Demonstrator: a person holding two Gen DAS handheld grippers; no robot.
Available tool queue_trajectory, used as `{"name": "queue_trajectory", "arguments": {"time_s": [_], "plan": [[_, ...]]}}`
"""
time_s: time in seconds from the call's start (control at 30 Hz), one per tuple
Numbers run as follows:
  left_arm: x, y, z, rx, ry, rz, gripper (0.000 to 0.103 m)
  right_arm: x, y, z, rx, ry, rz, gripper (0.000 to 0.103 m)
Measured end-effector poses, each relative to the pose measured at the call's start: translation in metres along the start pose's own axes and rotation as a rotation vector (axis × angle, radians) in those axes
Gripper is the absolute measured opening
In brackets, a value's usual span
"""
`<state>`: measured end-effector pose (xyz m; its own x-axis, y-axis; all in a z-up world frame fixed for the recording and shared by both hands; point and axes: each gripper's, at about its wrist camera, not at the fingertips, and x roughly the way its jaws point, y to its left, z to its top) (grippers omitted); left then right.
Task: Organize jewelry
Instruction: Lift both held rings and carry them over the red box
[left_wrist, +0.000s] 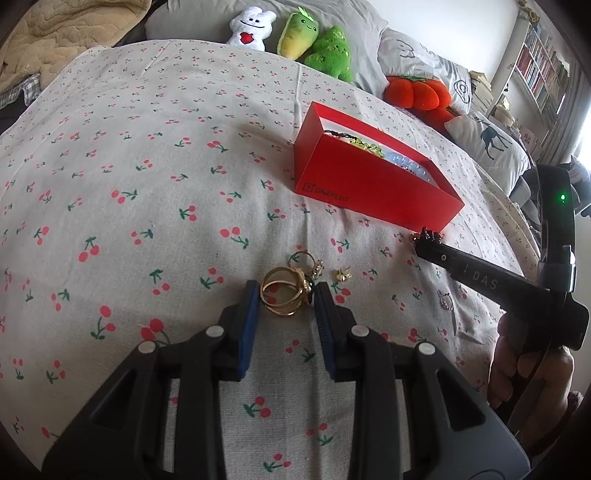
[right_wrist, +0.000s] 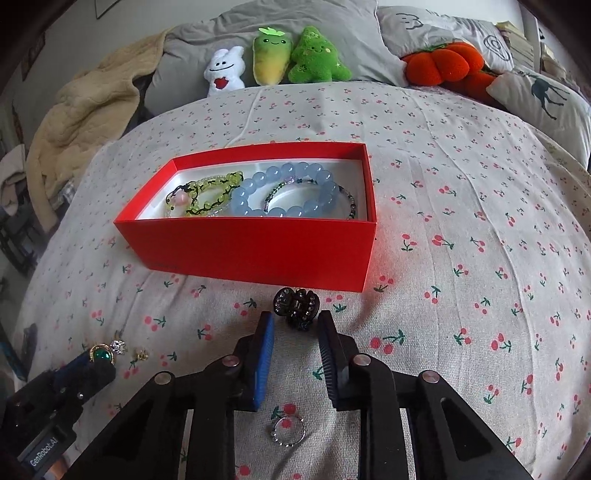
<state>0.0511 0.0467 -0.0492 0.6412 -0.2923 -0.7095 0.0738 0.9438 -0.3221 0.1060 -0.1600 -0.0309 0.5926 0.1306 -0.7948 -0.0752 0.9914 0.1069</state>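
Observation:
A red open box (right_wrist: 258, 243) lies on the cherry-print bedspread and holds a blue bead bracelet (right_wrist: 291, 192), a yellow-green bracelet (right_wrist: 210, 195) and a thin dark one. It also shows in the left wrist view (left_wrist: 369, 184). My left gripper (left_wrist: 284, 295) is open, its fingers either side of gold rings (left_wrist: 282, 295). My right gripper (right_wrist: 295, 328) is open, its fingertips flanking a small black hair claw (right_wrist: 297, 304) just before the box. It also shows in the left wrist view (left_wrist: 428, 236).
Loose pieces lie on the bedspread: a small gold ring (left_wrist: 304, 260), a gold stud (left_wrist: 343, 274), a silver ring (right_wrist: 288, 430), a green-stone ring (right_wrist: 101, 354). Plush toys (right_wrist: 273, 59) and pillows (right_wrist: 439, 29) line the far edge. A beige blanket (right_wrist: 85, 110) lies at left.

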Motion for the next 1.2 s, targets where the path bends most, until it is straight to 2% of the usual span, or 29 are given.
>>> {"name": "queue_trajectory", "arguments": {"time_s": [0.3,0.77,0.9,0.93,1.0,1.03,1.1,1.2], "plan": [[-0.011,0.002,0.004,-0.01,0.003,0.016,0.032,-0.014,-0.009,-0.006,-0.004,-0.003,0.002,0.01],[-0.035,0.013,0.015,-0.012,-0.021,0.019,0.032,-0.046,-0.021,-0.009,0.033,-0.04,0.088,0.01],[-0.036,0.012,0.017,-0.018,-0.019,0.01,0.032,-0.04,-0.017,-0.008,0.021,-0.019,0.062,0.019],[-0.034,0.011,0.017,-0.018,-0.015,0.01,0.032,-0.036,-0.016,-0.008,0.02,-0.007,0.064,0.025],[-0.032,0.009,0.015,-0.012,-0.008,0.011,0.032,-0.029,-0.015,-0.009,0.029,0.008,0.069,0.054],[-0.031,0.008,0.013,-0.008,-0.005,0.011,0.032,-0.028,-0.015,-0.01,0.038,-0.003,0.067,0.075],[-0.03,0.006,0.011,-0.002,-0.001,0.013,0.032,-0.027,-0.013,-0.01,0.031,-0.029,0.055,0.076],[-0.026,0.005,0.01,-0.001,0.012,0.012,0.032,-0.019,-0.01,-0.006,0.013,-0.022,0.029,0.076]]}}
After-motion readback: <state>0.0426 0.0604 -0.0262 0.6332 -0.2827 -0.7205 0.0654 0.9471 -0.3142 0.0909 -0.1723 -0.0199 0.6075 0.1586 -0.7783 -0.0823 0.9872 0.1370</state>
